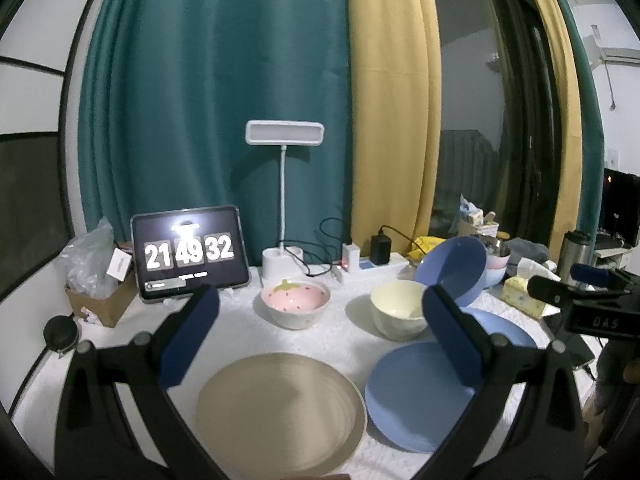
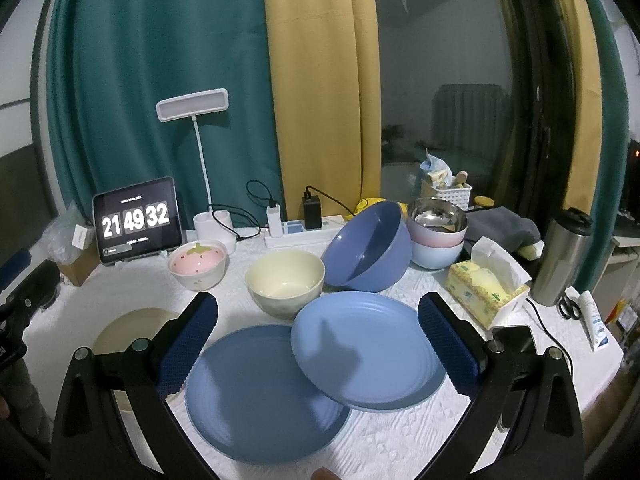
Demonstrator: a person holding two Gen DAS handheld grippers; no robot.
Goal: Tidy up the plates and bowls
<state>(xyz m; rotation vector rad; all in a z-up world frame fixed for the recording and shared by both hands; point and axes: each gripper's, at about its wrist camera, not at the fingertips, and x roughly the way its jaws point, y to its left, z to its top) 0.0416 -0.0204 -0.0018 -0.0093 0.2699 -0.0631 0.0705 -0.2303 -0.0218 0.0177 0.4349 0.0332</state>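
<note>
A beige plate (image 1: 280,412) lies on the white table under my open, empty left gripper (image 1: 320,340). A blue plate (image 1: 416,396) lies to its right. In the right wrist view my right gripper (image 2: 318,344) is open and empty above two overlapping blue plates: a lighter one (image 2: 368,352) resting partly on a darker one (image 2: 260,396). Behind them stand a cream bowl (image 2: 285,280), a tilted blue bowl (image 2: 368,248) leaning on it, and a pink strawberry bowl (image 2: 198,264). The beige plate (image 2: 132,332) shows at the left.
A tablet clock (image 2: 138,220), a desk lamp (image 2: 192,106) and a power strip (image 2: 304,232) line the back. Stacked bowls with a steel one (image 2: 438,228), a tissue box (image 2: 486,292), a steel flask (image 2: 562,256) and a phone (image 2: 516,338) are at the right.
</note>
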